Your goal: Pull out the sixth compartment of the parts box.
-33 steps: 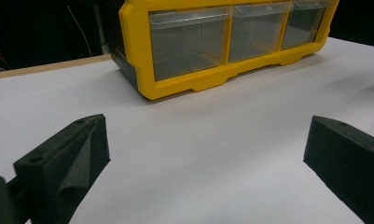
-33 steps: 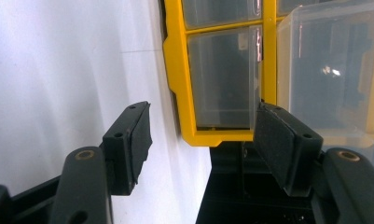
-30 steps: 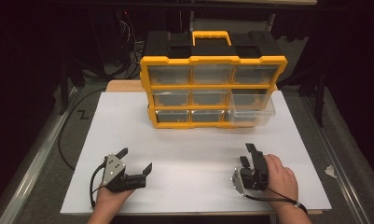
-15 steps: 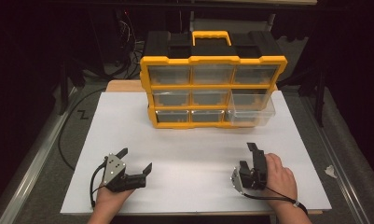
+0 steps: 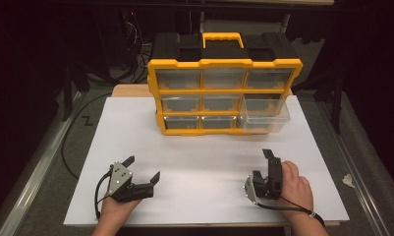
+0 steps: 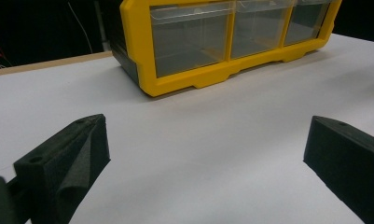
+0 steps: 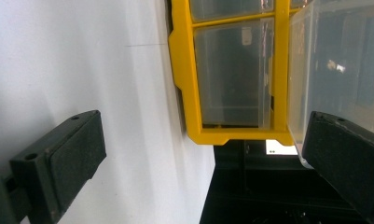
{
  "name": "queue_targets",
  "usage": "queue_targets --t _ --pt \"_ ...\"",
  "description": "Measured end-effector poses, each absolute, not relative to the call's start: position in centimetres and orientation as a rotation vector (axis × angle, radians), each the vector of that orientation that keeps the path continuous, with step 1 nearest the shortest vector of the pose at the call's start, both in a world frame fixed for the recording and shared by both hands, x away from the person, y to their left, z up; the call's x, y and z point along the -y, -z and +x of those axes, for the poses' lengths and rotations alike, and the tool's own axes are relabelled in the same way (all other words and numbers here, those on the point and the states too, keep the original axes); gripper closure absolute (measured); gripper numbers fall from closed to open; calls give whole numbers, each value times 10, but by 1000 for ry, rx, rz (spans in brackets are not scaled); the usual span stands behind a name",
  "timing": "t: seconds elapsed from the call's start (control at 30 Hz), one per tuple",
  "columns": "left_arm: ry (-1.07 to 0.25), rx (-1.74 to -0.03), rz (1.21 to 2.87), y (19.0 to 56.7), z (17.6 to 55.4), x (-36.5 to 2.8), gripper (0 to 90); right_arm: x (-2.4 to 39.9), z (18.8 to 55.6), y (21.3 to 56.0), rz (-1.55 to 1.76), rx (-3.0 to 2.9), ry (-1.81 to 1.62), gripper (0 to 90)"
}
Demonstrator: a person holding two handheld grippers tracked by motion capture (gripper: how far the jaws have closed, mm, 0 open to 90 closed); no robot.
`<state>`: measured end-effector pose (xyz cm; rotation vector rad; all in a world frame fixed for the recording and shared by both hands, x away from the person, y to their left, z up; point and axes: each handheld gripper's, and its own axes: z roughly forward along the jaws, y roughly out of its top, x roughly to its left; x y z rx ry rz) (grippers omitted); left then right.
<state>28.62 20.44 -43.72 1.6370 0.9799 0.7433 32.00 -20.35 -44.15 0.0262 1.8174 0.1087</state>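
A yellow and black organizer with clear drawers stands at the back of the white sheet. Its bottom right drawer is pulled partly out. My left gripper rests near the front left of the sheet, open and holding nothing. In the left gripper view, that gripper points at the organizer's lower row of drawers. My right gripper lies at the front right, rolled on its side, open and holding nothing. In the right gripper view, the right gripper faces the pulled-out drawer.
A black cable loops on the grey surface left of the sheet. A small white scrap lies off the sheet at the right. Dark equipment and wires stand behind the organizer. Bare sheet stretches between the grippers and the organizer.
The right gripper has edged slightly to the right. The left gripper and the organizer have not moved.
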Motion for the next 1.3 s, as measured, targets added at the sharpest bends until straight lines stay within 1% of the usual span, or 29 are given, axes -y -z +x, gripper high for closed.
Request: queue_targets --t 0.33,0.53,0.63,0.77,0.9,0.93,1.3 --pt "-745 -981 1635 437 286 -205 10 213 323 438 224 -1855 -275 10" --pt "-744 -980 1634 437 286 -205 11 224 327 437 490 -1925 -518 12" --pt "-744 -979 1635 437 286 -205 12 226 328 436 545 -1941 -566 12" --pt "-744 -982 1627 436 286 -206 13 233 328 431 715 -1971 -749 12" --pt "-742 -982 1626 436 286 -207 14 238 328 429 799 -1980 -838 12" --pt "-741 -982 1624 436 285 -207 15 242 329 427 876 -1979 -918 12" --pt "-730 -983 1617 435 286 -208 16 260 323 424 1128 -1891 -1219 12"
